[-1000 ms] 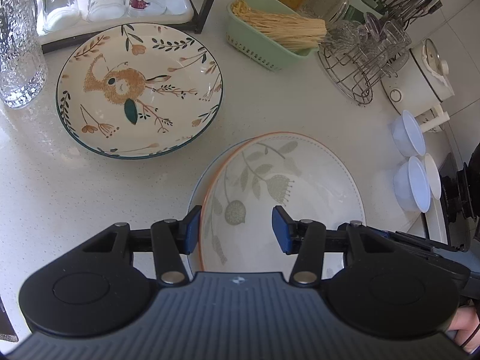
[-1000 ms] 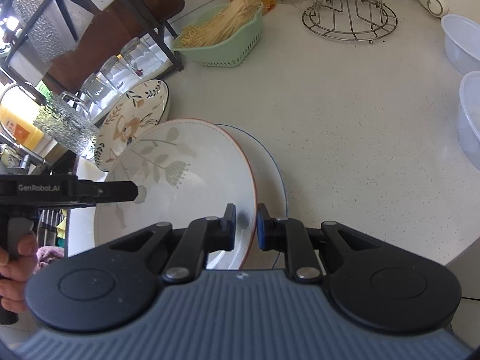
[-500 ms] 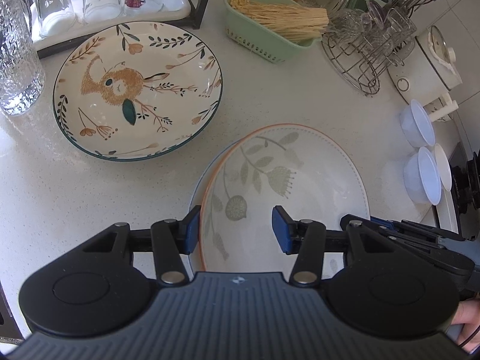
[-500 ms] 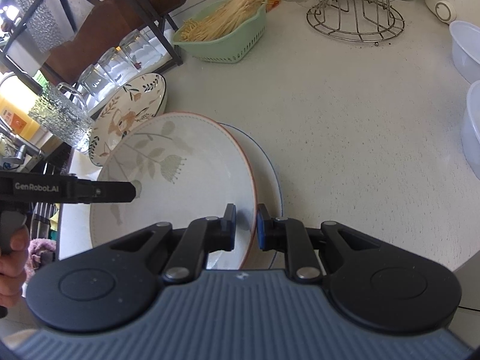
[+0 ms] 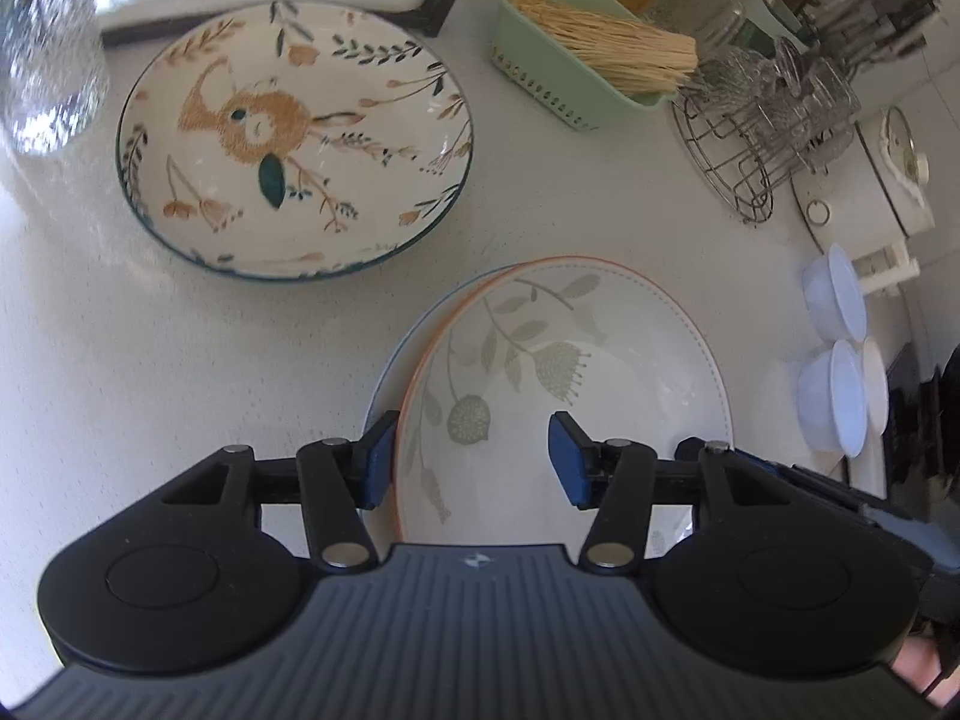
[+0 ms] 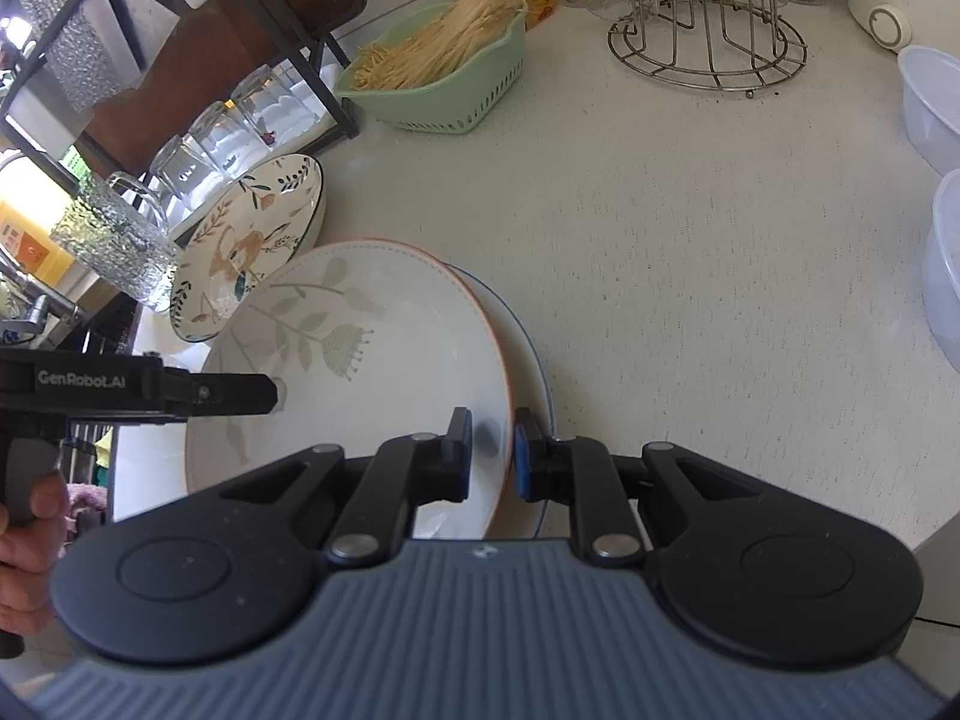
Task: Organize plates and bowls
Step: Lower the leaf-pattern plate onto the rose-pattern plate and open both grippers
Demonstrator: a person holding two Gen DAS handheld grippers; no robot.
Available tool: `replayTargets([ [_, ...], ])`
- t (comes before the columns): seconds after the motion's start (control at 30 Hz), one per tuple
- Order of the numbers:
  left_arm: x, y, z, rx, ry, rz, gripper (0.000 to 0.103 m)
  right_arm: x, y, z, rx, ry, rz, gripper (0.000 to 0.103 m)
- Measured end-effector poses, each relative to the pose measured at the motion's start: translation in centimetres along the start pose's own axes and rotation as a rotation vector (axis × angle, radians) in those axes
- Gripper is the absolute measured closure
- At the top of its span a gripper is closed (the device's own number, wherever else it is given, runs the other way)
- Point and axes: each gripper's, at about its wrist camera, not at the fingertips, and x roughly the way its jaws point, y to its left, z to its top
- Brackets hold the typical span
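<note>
An orange-rimmed plate with grey-green leaves point(image 5: 576, 372) point(image 6: 360, 372) sits over a blue-rimmed plate point(image 5: 384, 384) point(image 6: 531, 360) on the white counter. My right gripper point(image 6: 491, 450) is shut on the orange-rimmed plate's near rim, one finger inside and one outside. My left gripper point(image 5: 471, 459) is open and empty, hovering over the same plate's left side; it shows in the right wrist view point(image 6: 228, 393) too. A deer-patterned bowl-plate with a dark green rim point(image 5: 294, 138) point(image 6: 249, 246) lies to the far left.
A green basket of straws point(image 5: 576, 78) point(image 6: 444, 78), a wire glass rack point(image 5: 756, 138) point(image 6: 708, 36), upturned glasses on a black shelf frame point(image 6: 240, 120), a textured glass jug point(image 5: 48, 60) point(image 6: 114, 240), white plastic bowls point(image 5: 840, 360) point(image 6: 936, 96) and a white appliance point(image 5: 870, 180) ring the counter.
The left view has drifted slightly forward and down toward the plates. The right gripper stays clamped on the orange-rimmed plate, which has shifted a little left over the blue-rimmed one.
</note>
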Motion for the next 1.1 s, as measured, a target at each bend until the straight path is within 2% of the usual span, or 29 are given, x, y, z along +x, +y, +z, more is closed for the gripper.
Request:
replayTargets([
  [0.13,-0.1,0.6,0.0,-0.061,0.012,-0.018,0.045,0.0,0.4,0.3,-0.032,-0.001,-0.021,0.085],
  [0.27,-0.6,0.7,0.3,-0.071,0.000,-0.023,0.045,-0.2,0.6,0.4,-0.056,-0.009,-0.035,0.085],
  [0.7,-1.6,-0.7,0.4,0.039,-0.015,0.080,0.045,-0.6,0.9,0.7,-0.083,-0.049,-0.052,0.085],
  [0.93,-2.6,-1.3,0.4,0.052,-0.052,0.081,0.045,-0.5,0.7,0.7,-0.076,-0.053,-0.042,0.085],
  [1.1,-4.0,-2.7,0.3,0.093,-0.096,0.090,0.045,-1.5,0.8,0.8,-0.074,-0.095,-0.031,0.086],
])
